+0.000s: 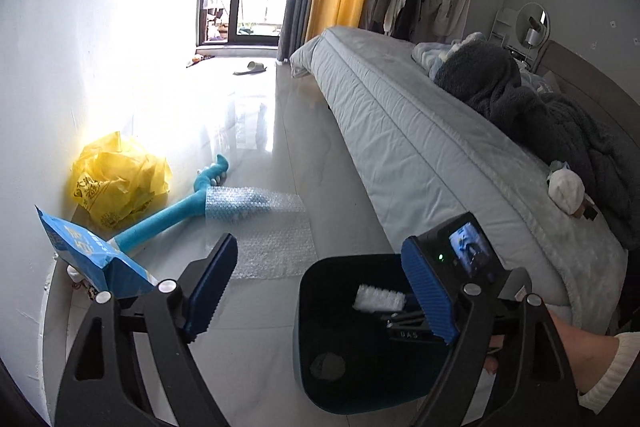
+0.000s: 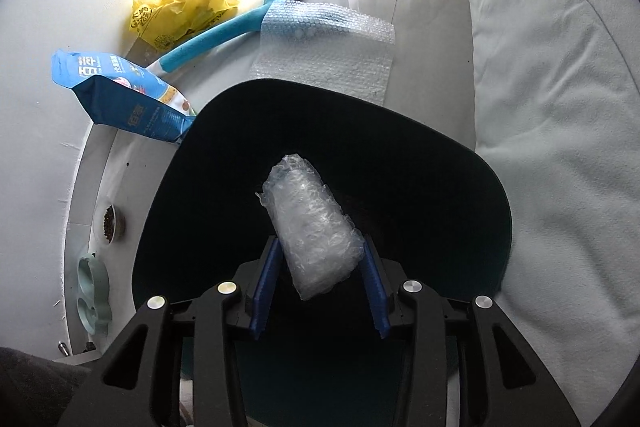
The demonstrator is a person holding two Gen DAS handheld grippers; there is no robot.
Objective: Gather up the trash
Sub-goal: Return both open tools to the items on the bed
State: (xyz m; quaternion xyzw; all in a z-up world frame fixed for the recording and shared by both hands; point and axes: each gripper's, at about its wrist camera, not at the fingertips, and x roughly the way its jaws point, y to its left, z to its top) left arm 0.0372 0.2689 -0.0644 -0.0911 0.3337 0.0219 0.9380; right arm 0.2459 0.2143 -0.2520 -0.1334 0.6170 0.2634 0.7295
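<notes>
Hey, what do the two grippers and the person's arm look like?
Both the left gripper and the right gripper have black angular frames, silver round bolts and ribbed blue finger pads. The left view shows the right gripper's small rear screen, a green light and "DAS" lettering. The right hand has a cream knit cuff.

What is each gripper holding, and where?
Right gripper clamps a roll of bubble wrap near its lower end, over the bin. Left gripper is open, holding nothing.
</notes>
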